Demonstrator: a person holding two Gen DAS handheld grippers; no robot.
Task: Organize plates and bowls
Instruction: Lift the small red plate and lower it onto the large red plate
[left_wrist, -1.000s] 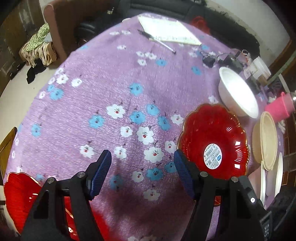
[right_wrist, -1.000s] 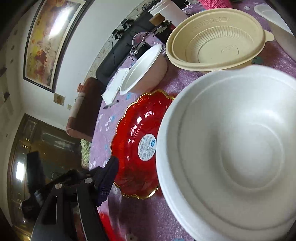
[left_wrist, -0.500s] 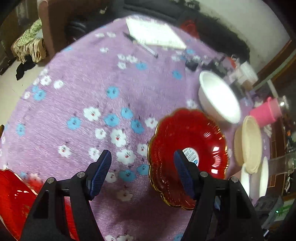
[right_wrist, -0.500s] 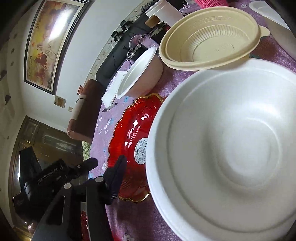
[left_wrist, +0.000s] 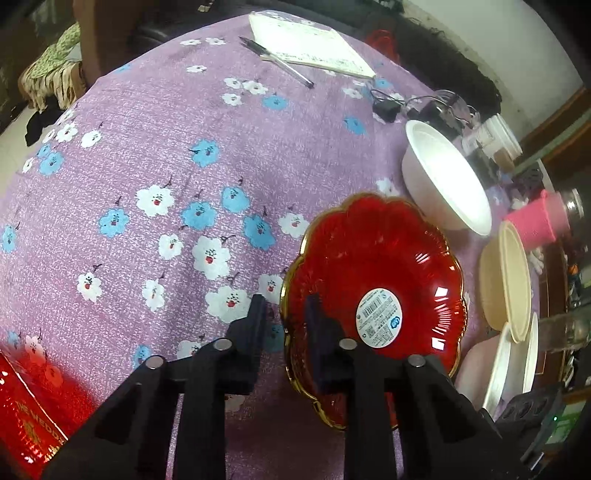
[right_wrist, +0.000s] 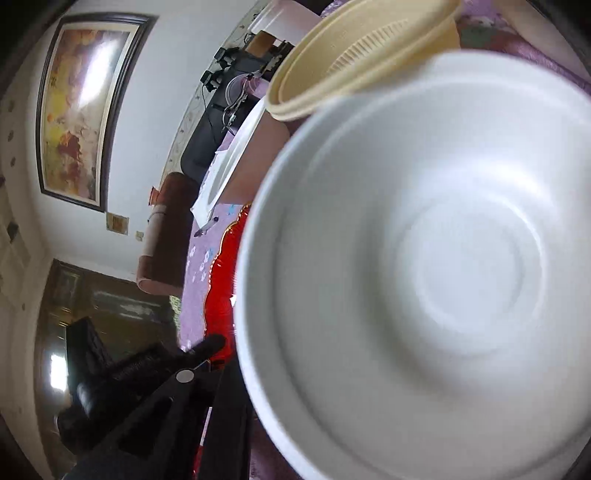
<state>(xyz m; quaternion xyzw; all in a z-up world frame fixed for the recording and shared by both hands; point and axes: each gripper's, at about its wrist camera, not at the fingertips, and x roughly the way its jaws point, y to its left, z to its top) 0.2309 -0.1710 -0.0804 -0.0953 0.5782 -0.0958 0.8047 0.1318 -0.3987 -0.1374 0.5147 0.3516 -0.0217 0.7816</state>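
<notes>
Purple flowered surface (left_wrist: 155, 147): my left hand-held gripper (left_wrist: 284, 314) has just closed onto the red plate (left_wrist: 376, 273) rim near the right edge; my right hand-held gripper (right_wrist: 236, 350) has just closed, pinching the white bowl (right_wrist: 424, 266) rim.

The left gripper (left_wrist: 284, 314) has just closed: its jaws, wide apart a second ago with bare cloth between them, now pinch the gold-edged left rim of the red plate (left_wrist: 376, 273), which has slid from the right edge of the frame toward the lower middle. The right gripper (right_wrist: 236, 354) has also just closed, on the left rim of the near white bowl (right_wrist: 424, 258), which now fills far more of its frame, blurred, and hides most of the red plate.
</notes>
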